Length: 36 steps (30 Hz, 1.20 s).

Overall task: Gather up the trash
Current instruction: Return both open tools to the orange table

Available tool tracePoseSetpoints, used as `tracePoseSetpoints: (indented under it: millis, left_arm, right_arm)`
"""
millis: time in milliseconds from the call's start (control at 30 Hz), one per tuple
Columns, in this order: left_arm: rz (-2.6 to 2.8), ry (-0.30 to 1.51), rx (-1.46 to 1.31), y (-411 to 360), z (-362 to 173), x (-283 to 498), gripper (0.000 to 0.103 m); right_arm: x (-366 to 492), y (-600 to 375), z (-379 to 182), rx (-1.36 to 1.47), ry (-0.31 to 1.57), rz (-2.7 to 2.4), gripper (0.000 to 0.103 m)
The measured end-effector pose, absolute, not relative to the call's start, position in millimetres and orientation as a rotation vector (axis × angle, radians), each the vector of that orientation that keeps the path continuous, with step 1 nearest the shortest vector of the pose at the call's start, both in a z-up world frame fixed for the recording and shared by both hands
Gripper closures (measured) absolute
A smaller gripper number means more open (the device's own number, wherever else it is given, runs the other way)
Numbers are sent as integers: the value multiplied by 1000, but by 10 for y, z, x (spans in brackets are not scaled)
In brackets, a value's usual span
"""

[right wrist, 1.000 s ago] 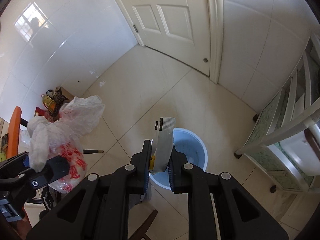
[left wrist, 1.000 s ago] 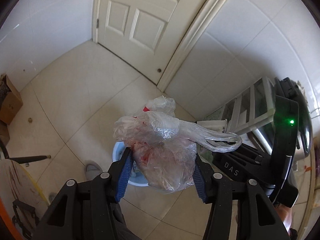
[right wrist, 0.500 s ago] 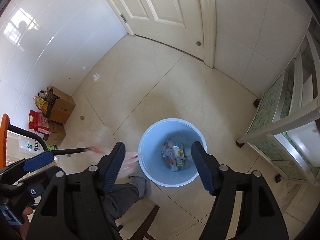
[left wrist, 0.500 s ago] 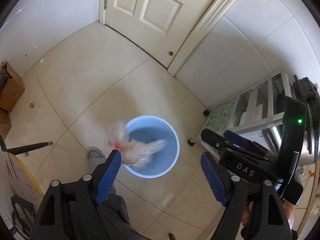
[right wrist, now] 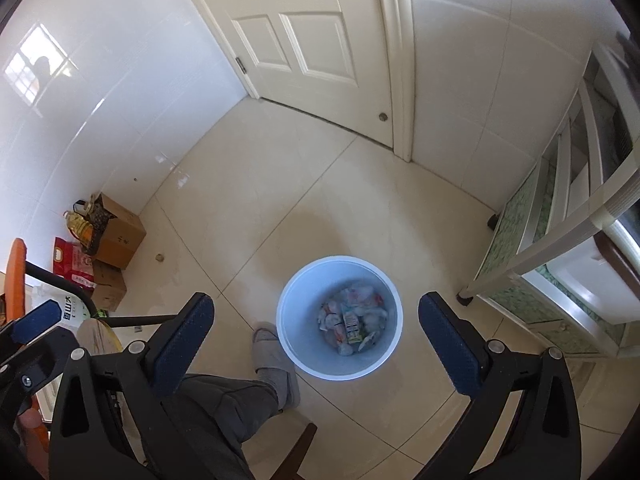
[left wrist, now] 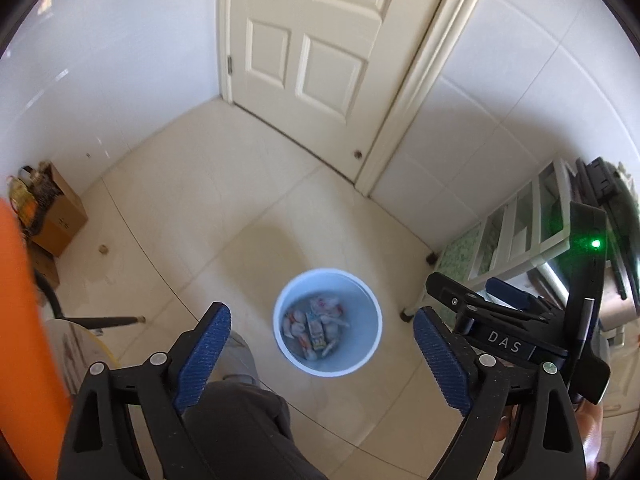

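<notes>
Floor (right wrist: pixel 248 184) of pale cream tiles fills both views, with glossy white walls and a white panelled door (right wrist: pixel 304 40) at the far side. White shelving (right wrist: pixel 560 216) with green patterned panels stands along the right. 2 brown cardboard boxes (right wrist: pixel 118 236) sit against the left wall, with a red-and-white sack (right wrist: pixel 72 264) beside them. In the middle of the floor stands a light blue bucket (right wrist: pixel 294 344), upright, and the trash (right wrist: pixel 352 320), crumpled clear plastic bags with red print and a small carton, lies at its bottom. A person's leg in dark trousers ends in a grey slipper (right wrist: pixel 276 356) just left of the bucket. The right gripper (right wrist: pixel 316 316) hangs above the bucket; its jaws have just been opening, now spread wide with nothing between them. The left gripper (left wrist: pixel 322 330) has also just been opening and is likewise wide and empty.
</notes>
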<state>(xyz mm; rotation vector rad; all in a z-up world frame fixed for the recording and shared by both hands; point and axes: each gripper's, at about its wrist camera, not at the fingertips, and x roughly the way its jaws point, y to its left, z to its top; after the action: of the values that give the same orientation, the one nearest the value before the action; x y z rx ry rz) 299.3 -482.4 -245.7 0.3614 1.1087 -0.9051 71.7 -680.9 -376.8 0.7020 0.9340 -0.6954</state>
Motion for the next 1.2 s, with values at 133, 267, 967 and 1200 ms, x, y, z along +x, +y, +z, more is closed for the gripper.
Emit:
tracePoseSetpoints:
  millis: [133,267,967,1200]
  left_arm:
    - [-895,1018,316,-4411,-2026,2780,12]
    - [-870,914,261,-3962,-1635,2586,7]
    - [-473,493,43,-1228,-383,1266,1]
    - [-347,438,-11,-746,-435,646,1]
  right_arm:
    - [729,-6634,-3486,677,883,-687,0]
    - [774,-6392,-3039,630,806,-658,0]
    - [1427,-4392,-1187,316,481,-319,0]
    - [1704,-3647,-929,223,430,-192,0]
